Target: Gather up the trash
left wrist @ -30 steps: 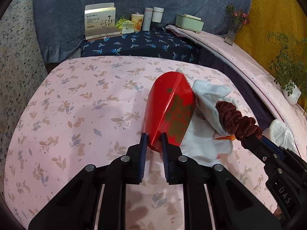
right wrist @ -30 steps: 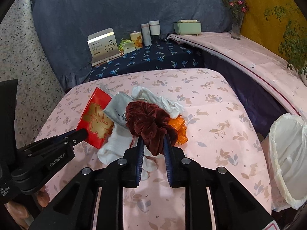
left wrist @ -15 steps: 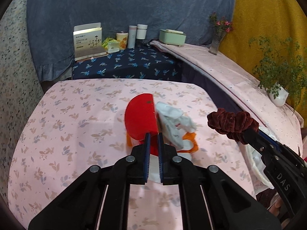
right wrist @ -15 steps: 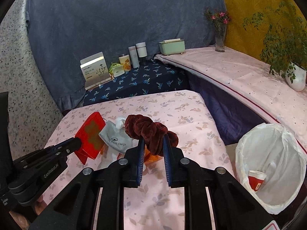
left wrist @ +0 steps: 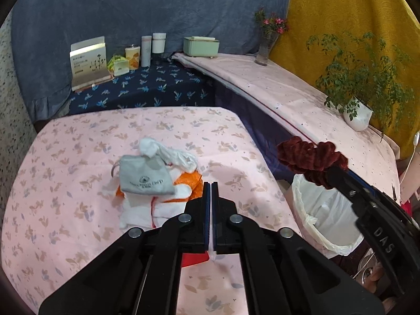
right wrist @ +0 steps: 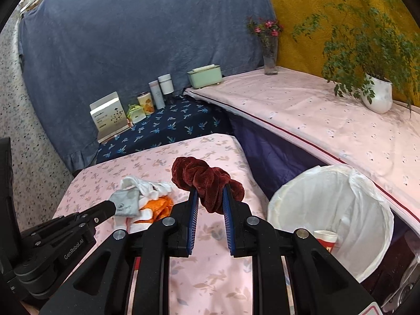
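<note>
My left gripper point(left wrist: 210, 183) is shut, and a thin red envelope point(left wrist: 195, 258) shows only as a sliver under its jaws, mostly hidden. My right gripper point(right wrist: 210, 191) is shut on a dark red velvet scrunchie point(right wrist: 202, 176), held in the air beside the rim of a white-lined trash bin point(right wrist: 328, 183). In the left wrist view the scrunchie point(left wrist: 307, 156) hangs above the bin point(left wrist: 309, 218). On the pink floral table point(left wrist: 78, 157) lies a pile: a grey pouch point(left wrist: 143, 176), white cloth point(left wrist: 168, 155) and an orange wrapper point(left wrist: 190, 181).
A red-and-white paper cup point(right wrist: 325, 239) lies inside the bin. Boxes and bottles point(left wrist: 147, 50) stand on the dark blue shelf at the back. A pink counter on the right carries a flower vase point(right wrist: 270, 52) and a potted plant point(right wrist: 375, 92).
Both grippers rose and swung right, away from the pile. The red envelope left the pile and slipped under the left jaws. The scrunchie now hangs by the bin.
</note>
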A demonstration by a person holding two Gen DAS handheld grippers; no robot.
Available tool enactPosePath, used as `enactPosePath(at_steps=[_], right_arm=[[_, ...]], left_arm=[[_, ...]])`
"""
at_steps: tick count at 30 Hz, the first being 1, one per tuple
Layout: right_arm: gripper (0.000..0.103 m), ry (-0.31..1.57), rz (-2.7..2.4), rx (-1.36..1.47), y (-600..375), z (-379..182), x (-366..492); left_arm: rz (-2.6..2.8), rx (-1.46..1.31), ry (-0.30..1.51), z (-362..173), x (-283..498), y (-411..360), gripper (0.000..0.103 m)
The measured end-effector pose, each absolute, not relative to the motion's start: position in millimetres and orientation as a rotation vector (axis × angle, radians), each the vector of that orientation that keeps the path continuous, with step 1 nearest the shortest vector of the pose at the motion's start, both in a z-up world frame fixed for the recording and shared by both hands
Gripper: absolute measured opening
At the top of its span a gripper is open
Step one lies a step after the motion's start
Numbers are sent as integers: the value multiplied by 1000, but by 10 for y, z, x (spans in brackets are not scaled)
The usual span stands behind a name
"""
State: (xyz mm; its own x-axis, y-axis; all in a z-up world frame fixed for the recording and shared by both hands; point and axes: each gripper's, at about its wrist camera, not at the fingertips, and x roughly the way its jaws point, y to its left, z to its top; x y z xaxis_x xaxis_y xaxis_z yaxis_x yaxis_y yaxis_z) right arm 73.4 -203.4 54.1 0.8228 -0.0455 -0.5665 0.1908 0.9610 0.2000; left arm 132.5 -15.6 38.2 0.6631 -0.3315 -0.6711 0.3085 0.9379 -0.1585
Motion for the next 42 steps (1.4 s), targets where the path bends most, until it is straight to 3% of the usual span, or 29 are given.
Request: enactPosePath(at_steps=[1,2,3,5,10,15,25,31,37,38,39,42], right_arm=[[17,595,-131,260,-2073,524,712],[17,598,-134,264,-2098,512,700],[17,600,-136,268,-2119,498,686],[17,604,-137,274,-2138,470,670],[17,620,-136,281,-2101,345,649],[17,648,-124,269,-1971,201,659],[17,679,-120,280,-1951,82,658],[17,685,-127,285,-1992,76,676],[17,683,-130,294,-2040,70,672],[17,681,-131,295,-2049,75,668],[17,679,-132,296,-2061,80,663],[17,670,-140,301,-2122,106,641]], left_arm=[[-341,-35,771,345,1325,-136,4],[-318,-36,783,298,1334,-99,13],[-296,-43,797,247,1347,-41,36],[-260,-75,812,152,1351,124,63],[-225,-103,872,-152,1313,434,66],[-217,-118,924,-399,1283,458,86],[-225,-91,969,-606,1290,138,93],[-212,-36,987,-688,1340,-16,90],[-248,11,985,-659,1315,-104,55],[-264,7,988,-648,1313,-120,43],[-278,6,996,-640,1319,-143,23],[-301,22,992,-602,1314,-246,10]])
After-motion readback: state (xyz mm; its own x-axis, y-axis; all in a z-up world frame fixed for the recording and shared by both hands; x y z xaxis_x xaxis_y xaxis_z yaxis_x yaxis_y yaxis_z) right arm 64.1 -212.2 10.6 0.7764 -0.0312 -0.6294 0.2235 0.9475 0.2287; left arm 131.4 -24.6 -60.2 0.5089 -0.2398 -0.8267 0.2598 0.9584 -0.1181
